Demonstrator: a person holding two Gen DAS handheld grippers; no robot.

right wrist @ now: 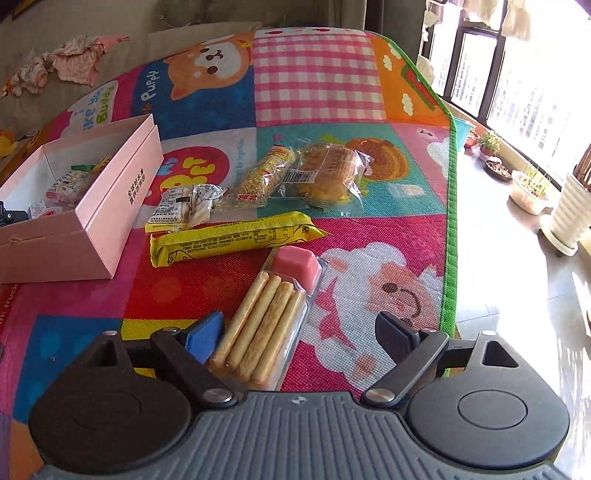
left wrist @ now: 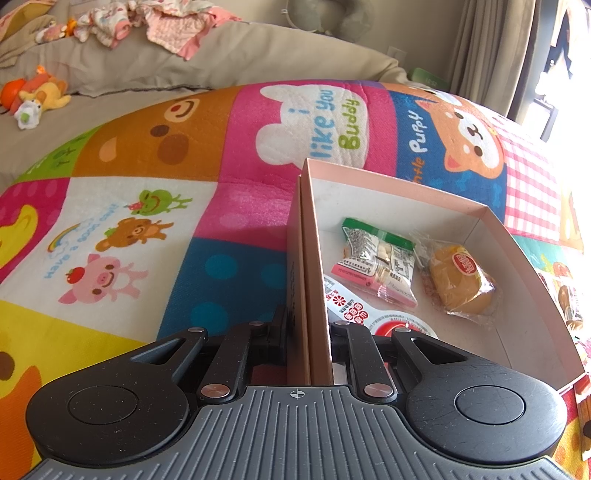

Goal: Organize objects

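Observation:
A pink box stands on the play mat and shows in the right wrist view too. My left gripper is shut on its left wall. Inside lie a green and pink snack pack, a wrapped yellow cake and a red and white cup. My right gripper is open, its fingers on either side of a breadstick pack with pink dip. Beyond lie a yellow wafer bar, a small silver pack, a grain bar and a wrapped bread.
The colourful play mat ends at a green edge on the right, with tiled floor, plant pots and a window beyond. A beige cushion with clothes and soft toys lies behind the mat.

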